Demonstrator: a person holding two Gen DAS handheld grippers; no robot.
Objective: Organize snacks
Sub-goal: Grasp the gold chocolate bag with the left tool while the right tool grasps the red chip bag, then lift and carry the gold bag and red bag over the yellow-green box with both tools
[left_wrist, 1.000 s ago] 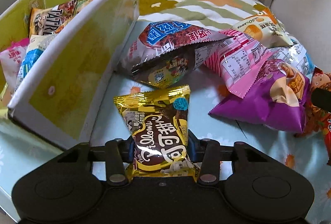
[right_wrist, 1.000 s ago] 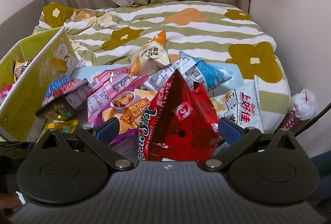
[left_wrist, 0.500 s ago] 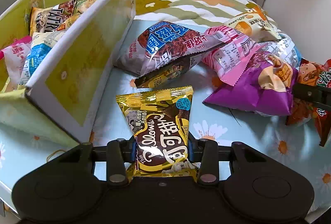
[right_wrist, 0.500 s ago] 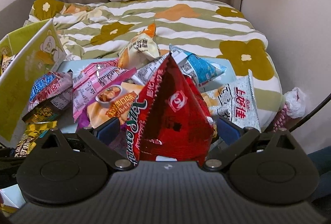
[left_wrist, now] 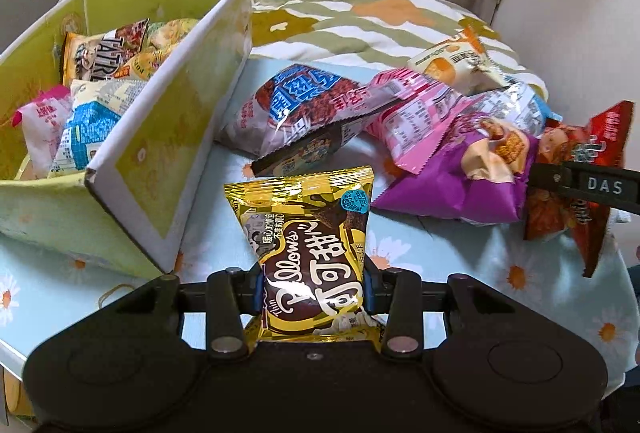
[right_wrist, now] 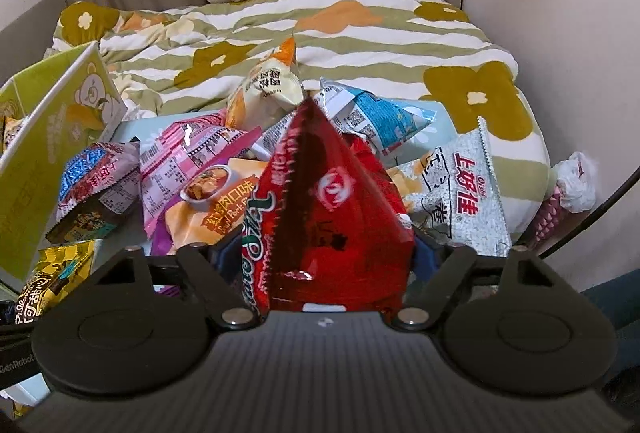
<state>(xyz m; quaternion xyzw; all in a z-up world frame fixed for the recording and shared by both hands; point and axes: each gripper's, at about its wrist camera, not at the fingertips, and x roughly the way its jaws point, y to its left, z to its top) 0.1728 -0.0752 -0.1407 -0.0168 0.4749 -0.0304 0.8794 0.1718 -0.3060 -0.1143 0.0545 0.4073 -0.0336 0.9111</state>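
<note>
— Both grippers have come up and back over the last second: the left gripper [left_wrist: 312, 293] carries the gold packet [left_wrist: 310, 245] higher off the cloth and nearer the box corner, and the right gripper [right_wrist: 328, 257] has closed its fingers in against the red bag [right_wrist: 332, 217], which a second ago sat between them with room to spare.

— So each one has hold of something?

— Yes. Left jaws are pinched on the lower part of the gold packet, which stands upright above the daisy tablecloth [left_wrist: 500, 265]. Right jaws are pressed against both sides of the red bag, its peak pointing up in front of the camera.

— Which step is this, would you say?

— Transport, I judge: two snacks picked, neither yet filed. The green box [left_wrist: 160, 137] sits just left of the gold packet, its near wall leaning, with several packets already inside.

— And beyond that?

— A loose heap on the table: the purple bag [left_wrist: 452, 193], the pink packet [left_wrist: 416, 121], the blue-and-red bag [left_wrist: 304, 109], then an orange-and-cream pouch [left_wrist: 452, 67] by the striped blanket [left_wrist: 360, 17].

— Next move?

— Likely swing the gold packet left over the box rim, clearing that tilted wall, and open only once it is above the contents. The red bag follows; it is puffy and could slip.
</note>
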